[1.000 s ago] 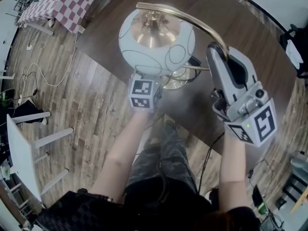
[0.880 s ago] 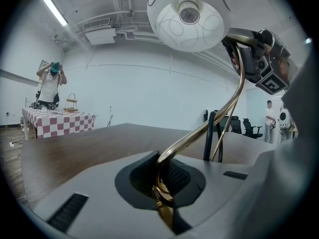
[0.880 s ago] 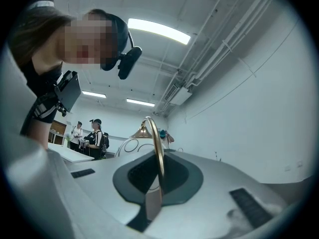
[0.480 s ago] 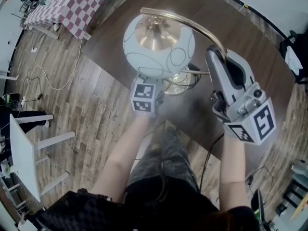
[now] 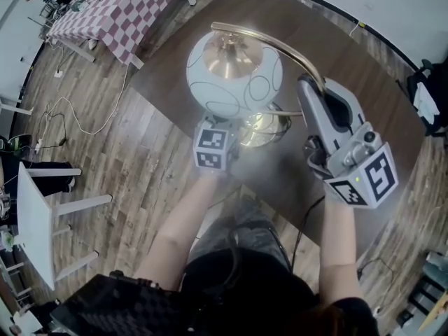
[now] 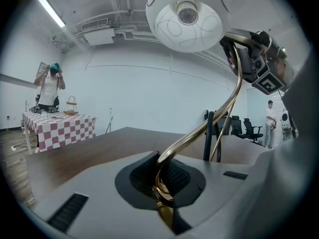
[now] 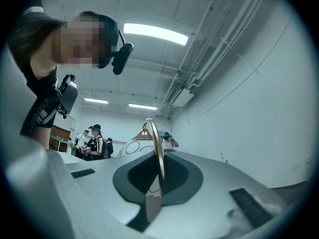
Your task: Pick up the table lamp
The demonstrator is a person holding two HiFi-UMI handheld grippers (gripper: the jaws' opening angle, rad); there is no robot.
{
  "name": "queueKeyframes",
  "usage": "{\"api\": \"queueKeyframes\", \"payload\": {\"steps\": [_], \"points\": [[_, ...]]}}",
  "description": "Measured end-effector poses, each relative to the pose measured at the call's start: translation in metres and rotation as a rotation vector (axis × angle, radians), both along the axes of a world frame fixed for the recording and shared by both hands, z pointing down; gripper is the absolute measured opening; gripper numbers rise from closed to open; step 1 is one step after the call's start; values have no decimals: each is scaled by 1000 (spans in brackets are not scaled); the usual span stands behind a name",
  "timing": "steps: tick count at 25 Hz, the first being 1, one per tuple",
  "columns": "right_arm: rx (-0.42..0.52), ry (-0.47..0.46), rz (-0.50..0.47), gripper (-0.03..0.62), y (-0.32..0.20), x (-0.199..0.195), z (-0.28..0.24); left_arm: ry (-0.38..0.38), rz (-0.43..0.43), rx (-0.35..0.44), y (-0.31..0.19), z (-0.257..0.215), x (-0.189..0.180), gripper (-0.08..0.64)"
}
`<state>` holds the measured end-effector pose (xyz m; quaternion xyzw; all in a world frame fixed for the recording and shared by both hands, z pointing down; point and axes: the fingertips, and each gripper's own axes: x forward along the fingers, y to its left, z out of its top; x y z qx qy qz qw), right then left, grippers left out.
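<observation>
1. The left gripper (image 6: 160,183) has its jaws clamped on the low brass stem of the table lamp (image 5: 234,72).
2. The right gripper (image 7: 155,180) has its jaws clamped on the arched arm.
3. The table lamp is upright over the worktop (image 5: 350,68).

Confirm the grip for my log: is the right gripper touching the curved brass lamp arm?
Touching. Right gripper view: the right gripper is clamped on the curved brass lamp arm.
</observation>
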<state>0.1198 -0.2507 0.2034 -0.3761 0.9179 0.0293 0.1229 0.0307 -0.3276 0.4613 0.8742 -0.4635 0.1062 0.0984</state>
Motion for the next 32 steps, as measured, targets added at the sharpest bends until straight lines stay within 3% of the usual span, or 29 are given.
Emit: {"api": "queueKeyframes", "payload": {"steps": [16,32], "points": [[-11,-8,-68,0,-1,3,-14,-3,-22,-13,6,-12,2,0],[-14,-12,-77,0,2,4,-37,3,-20,-18,7,-32,6,0]]}}
